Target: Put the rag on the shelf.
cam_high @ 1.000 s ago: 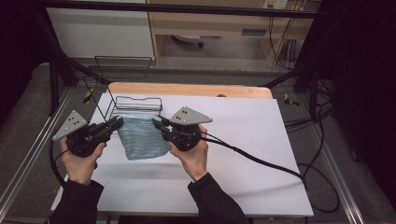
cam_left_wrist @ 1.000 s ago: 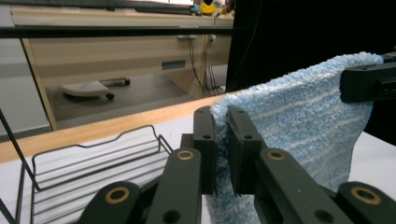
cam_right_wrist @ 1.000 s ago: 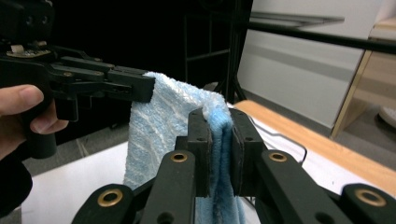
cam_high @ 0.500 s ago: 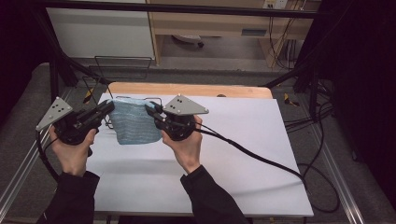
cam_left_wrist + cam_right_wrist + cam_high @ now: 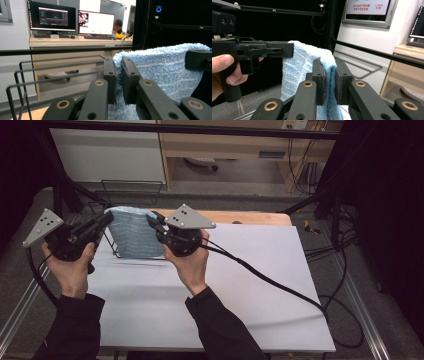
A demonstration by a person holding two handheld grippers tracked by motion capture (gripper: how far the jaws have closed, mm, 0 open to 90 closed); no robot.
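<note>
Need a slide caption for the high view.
Both grippers, left and right, hold a blue towel above a wire rack.

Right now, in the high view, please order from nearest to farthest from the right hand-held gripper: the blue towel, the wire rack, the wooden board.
1. blue towel: clamped in the right hand-held gripper.
2. wire rack: just left, under the towel.
3. wooden board: along the table's far edge, to the right.
</note>
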